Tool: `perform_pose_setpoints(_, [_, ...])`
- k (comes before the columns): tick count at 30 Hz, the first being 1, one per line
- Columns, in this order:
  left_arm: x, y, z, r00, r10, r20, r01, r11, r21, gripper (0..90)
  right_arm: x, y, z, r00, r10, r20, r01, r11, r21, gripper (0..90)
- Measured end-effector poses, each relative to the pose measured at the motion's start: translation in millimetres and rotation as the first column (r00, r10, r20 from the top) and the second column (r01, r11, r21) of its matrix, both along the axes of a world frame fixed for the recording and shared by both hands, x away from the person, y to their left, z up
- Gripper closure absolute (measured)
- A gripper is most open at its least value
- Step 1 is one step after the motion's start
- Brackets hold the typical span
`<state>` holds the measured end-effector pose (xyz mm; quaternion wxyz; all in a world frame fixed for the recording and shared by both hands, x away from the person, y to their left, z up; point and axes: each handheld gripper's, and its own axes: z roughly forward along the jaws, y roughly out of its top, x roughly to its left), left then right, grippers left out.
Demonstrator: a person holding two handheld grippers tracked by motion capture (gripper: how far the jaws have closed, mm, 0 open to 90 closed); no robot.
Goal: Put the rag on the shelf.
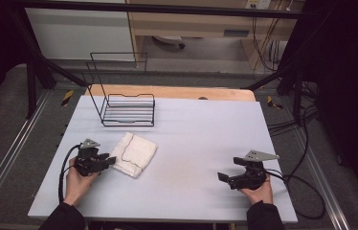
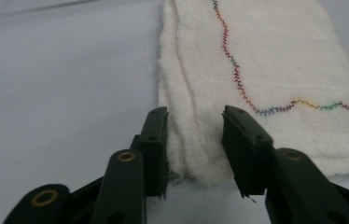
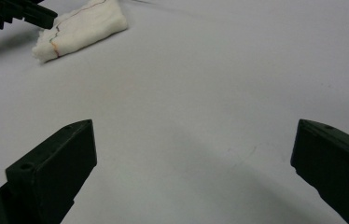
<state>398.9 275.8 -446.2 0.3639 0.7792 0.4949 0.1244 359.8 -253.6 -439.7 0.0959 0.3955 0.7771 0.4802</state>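
Observation:
A white folded cloth [image 1: 134, 153] with a coloured zigzag stitch line lies flat on the pale table [image 1: 191, 143], left of centre. My left gripper [image 1: 111, 159] is at the cloth's near left corner. In the left gripper view its jaws stand narrowly apart on either side of the cloth's [image 2: 266, 70] folded edge, close to it, and the cloth looks unsqueezed. My right gripper [image 1: 222, 176] rests low over bare table at the right, open wide with nothing between its fingers. In the right gripper view the cloth [image 3: 81, 28] lies far off at the upper left.
A black wire rack [image 1: 127, 108] stands at the back left of the table, beyond the cloth. A wooden strip [image 1: 177, 92] runs along the far edge. Cables [image 1: 306, 191] trail off the right side.

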Motion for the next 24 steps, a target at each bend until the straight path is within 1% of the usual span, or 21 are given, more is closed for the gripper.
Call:
perform_pose_setpoints(1, [0.2,0.3,-0.1,1.0000,-0.002,-0.008,0.002,0.9999,-0.011,67.0,0.0,1.1,0.4,1.0000,0.001,-0.001,-0.001,1.000,0.000,0.9])
perform_pose_setpoints(2, [0.4,0.7,0.0,0.9998,-0.006,-0.019,0.005,0.9997,-0.023,70.8,0.2,1.7,0.4,1.0000,0.003,0.002,-0.003,1.000,0.002,0.9])
perform_pose_setpoints(3, [0.4,0.6,0.2,0.9997,-0.005,-0.026,0.004,0.9995,-0.030,70.8,0.2,1.7,0.4,1.0000,0.003,0.002,-0.003,1.000,0.002,0.9])
perform_pose_setpoints(5, [-0.6,-0.4,1.6,0.9995,0.000,-0.031,-0.001,0.9996,-0.029,77.9,0.3,3.7,0.7,1.0000,0.001,-0.003,-0.001,1.000,0.003,0.9])
perform_pose_setpoints(7, [-2.1,-1.4,2.3,0.9996,0.006,-0.027,-0.007,0.9997,-0.023,79.4,0.6,4.1,0.7,1.0000,0.002,-0.003,-0.002,1.000,0.005,0.9])
perform_pose_setpoints(9, [-4.2,-1.7,3.4,0.9996,0.007,-0.026,-0.008,0.9998,-0.020,79.7,0.7,5.7,1.7,1.0000,0.000,-0.002,0.000,1.000,-0.004,0.9])
perform_pose_setpoints(12, [-9.7,-1.7,4.6,0.9997,0.005,-0.023,-0.005,0.9997,-0.023,80.4,1.8,12.0,4.8,1.0000,-0.002,0.002,0.002,1.000,0.002,0.9])
perform_pose_setpoints(16, [-23.0,-1.8,7.4,0.9999,-0.003,-0.013,0.002,0.9997,-0.026,80.4,3.2,19.4,6.0,1.0000,0.008,0.002,-0.008,1.000,0.003,1.0])
perform_pose_setpoints(19, [-32.2,-2.9,8.7,1.0000,-0.008,0.004,0.008,0.9998,-0.017,80.1,5.1,28.2,7.2,0.9999,0.017,-0.001,-0.017,1.000,-0.009,0.9])
perform_pose_setpoints(20, [-33.8,-3.8,8.5,1.0000,-0.006,0.006,0.006,0.9998,-0.018,79.9,6.0,31.3,7.6,0.9999,0.017,-0.001,-0.017,1.000,-0.010,0.9])
perform_pose_setpoints(22, [-35.0,-5.5,8.0,0.9998,-0.011,0.016,0.011,0.9999,-0.002,79.0,8.7,39.7,9.0,0.9998,0.019,-0.003,-0.019,1.000,-0.011,0.9])
perform_pose_setpoints(24, [-35.0,-5.9,6.7,0.9996,-0.015,0.023,0.015,0.9998,0.009,78.6,9.8,42.5,9.3,0.9998,0.019,0.002,-0.019,1.000,-0.013,0.9])
